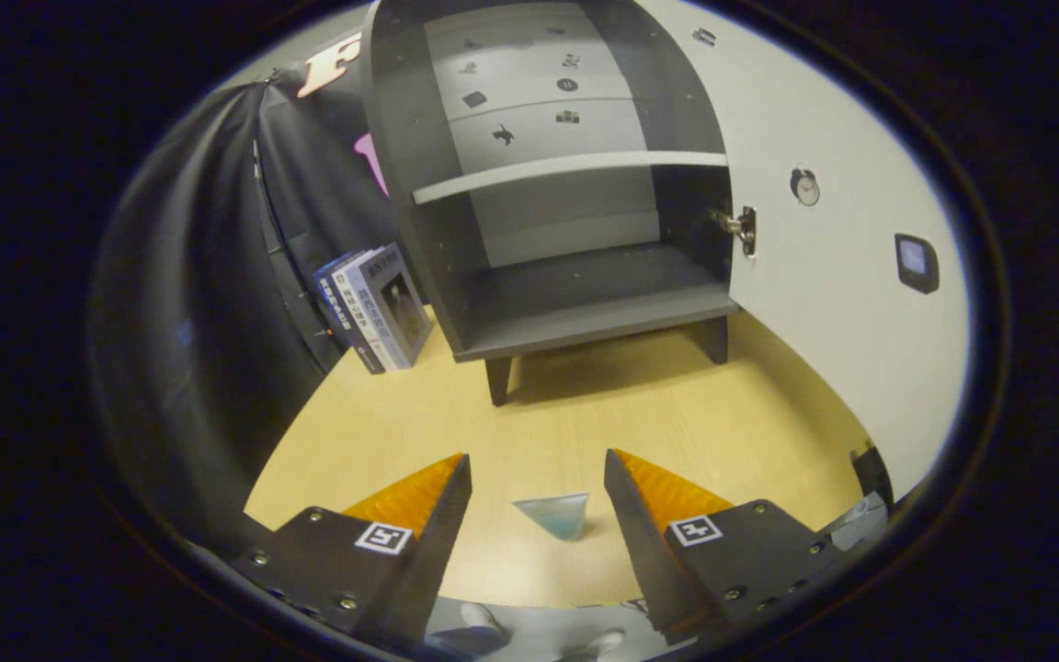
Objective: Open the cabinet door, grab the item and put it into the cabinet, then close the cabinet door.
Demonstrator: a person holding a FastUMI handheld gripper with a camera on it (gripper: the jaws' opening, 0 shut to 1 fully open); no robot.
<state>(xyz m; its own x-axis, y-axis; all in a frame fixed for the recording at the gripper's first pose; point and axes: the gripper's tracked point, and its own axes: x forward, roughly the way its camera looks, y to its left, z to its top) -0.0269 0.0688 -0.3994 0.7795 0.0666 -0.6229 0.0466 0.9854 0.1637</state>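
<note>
Cabinet (566,211): stands on the counter (603,423), well beyond the fingers; interior open to view, one shelf (575,170) across the middle, both compartments bare.
Cabinet door (824,276): swung fully open to the right, hinge (743,225) visible at the cabinet's edge.
Item (557,515): small pale blue-green wedge-shaped piece, lying on the counter between the fingers, touching neither.
Gripper (537,492): fingers spread wide, one on either side of the item, holding nothing.
Books (378,308): standing against the cabinet's left side, clear of the working path.
Step done: door opening appears complete.
Step in hand: judged to be the approach to grasp the item.
Steps left: close the fingers on the item, carry it into the cabinet, release, shut the door.
Progress: early, roughly one stage of four.
</note>
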